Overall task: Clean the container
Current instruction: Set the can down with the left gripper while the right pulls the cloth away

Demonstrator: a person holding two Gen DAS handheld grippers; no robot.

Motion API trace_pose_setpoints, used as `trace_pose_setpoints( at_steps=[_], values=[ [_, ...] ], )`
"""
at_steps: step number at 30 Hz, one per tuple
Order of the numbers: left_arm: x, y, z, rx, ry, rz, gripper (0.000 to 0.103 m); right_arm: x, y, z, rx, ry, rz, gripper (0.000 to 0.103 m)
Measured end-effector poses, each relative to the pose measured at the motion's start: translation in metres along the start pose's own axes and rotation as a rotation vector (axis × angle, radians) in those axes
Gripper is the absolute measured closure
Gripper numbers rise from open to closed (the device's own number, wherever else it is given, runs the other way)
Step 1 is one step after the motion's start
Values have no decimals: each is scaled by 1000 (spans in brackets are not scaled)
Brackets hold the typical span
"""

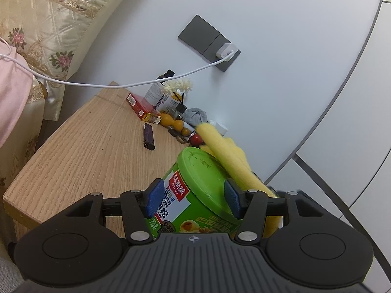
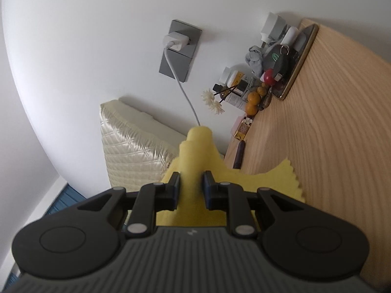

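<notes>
The wooden bench (image 1: 80, 151) carries everything, and the step in hand looks like the wiping itself: one green container (image 1: 195, 195), a lidded food tin with a printed label, is held tilted above the bench's near edge, its flat green lid (image 1: 207, 171) facing up and away, while one yellow cloth (image 1: 227, 156) lies across the lid's far right side. The left gripper (image 1: 194, 199) has its blue-padded jaws pressed against the tin's two sides, pinching it just below the lid. The right gripper (image 2: 191, 188) has its jaws squeezed onto a bunched fold of the same yellow cloth (image 2: 195, 151), with a loose corner hanging out toward the bench on the right.

My reading is that cleaning is under way rather than finished: faint marks show on the lid. The next move probably calls for drawing the cloth across the lid with steady pressure while the left grip holds firm, since the smooth tin could twist between the pads.

Counted, largest first: one bench, one quilted cushion (image 1: 48, 24), one container, one cloth, one wall socket plate (image 1: 207, 41) with one white charger (image 1: 227, 51) and one cable, one red box (image 1: 139, 105), one dark lighter (image 1: 148, 136), and a small heap of bottles and trinkets by the wall too crowded to count
</notes>
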State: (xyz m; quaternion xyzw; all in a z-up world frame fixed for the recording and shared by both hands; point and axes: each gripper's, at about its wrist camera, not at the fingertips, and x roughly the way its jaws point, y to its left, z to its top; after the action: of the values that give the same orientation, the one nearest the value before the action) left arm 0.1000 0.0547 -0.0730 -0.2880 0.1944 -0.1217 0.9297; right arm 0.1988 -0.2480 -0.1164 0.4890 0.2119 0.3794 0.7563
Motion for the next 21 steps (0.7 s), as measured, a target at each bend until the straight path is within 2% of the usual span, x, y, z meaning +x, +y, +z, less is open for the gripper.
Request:
trace_pose_setpoints(
  at_steps=[6,10,14,17,18,21],
  values=[
    [1,0,2,2,9,-1,43,17,-5,5,-5,-1,19,82],
    [1,0,3,4,14,-3,43,13,4,5,-70,-17,-8,86],
    [-1,-6,2,40,12,9,43,-4,17,8,-146,-69,-61,89],
    [-2,-10,2,65,12,23,42,-19,35,16,-278,-116,-153,89],
    [-2,-12,2,78,12,33,41,-21,41,18,-332,-123,-206,89],
    [-4,-19,3,117,5,68,26,-19,52,17,-522,-102,-419,89]
  ],
)
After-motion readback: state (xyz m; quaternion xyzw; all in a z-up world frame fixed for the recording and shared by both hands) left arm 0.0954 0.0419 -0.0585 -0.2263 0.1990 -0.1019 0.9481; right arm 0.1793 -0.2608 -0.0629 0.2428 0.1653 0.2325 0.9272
